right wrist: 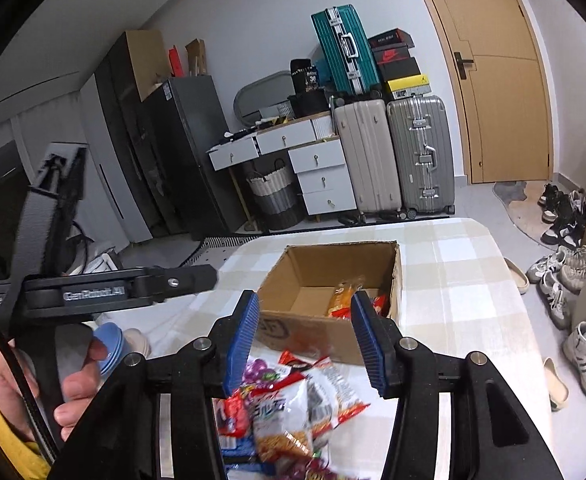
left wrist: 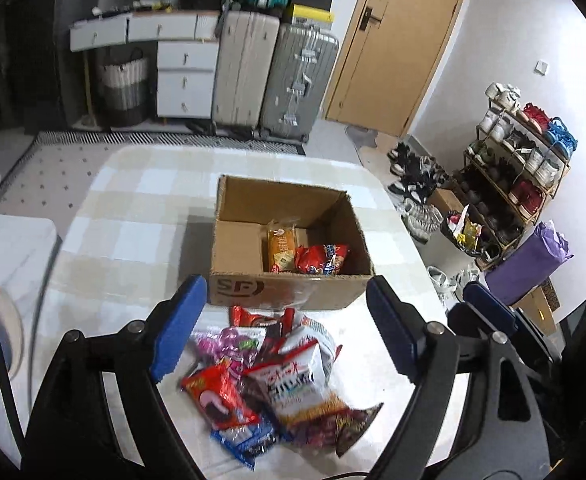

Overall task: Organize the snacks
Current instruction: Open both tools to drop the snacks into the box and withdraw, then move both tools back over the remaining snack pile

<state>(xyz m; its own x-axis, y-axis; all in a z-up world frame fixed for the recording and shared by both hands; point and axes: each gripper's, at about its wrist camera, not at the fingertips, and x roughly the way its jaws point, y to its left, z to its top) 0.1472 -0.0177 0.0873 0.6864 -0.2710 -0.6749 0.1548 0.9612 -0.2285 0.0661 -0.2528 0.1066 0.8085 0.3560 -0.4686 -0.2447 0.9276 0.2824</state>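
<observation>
both my tools empty: left tool wide open, right tool part open. two snacks in box; pile of snacks on surface before it. between picks, i judge; next: grip one packet.

The cardboard box stands open-topped on the worktop, its inside mostly bare on the left — an orange packet and a red packet fill only the right part of the floor, so there is room to come in from above. Its four upright walls bar any approach from the side. Just in front of the near wall a loose pile of snack packets covers the worktop. Left of the box and pile the checked cloth lies bare out to the edge, where a blue bowl sits. Right of the box a bare strip runs to the worktop's edge.
</observation>
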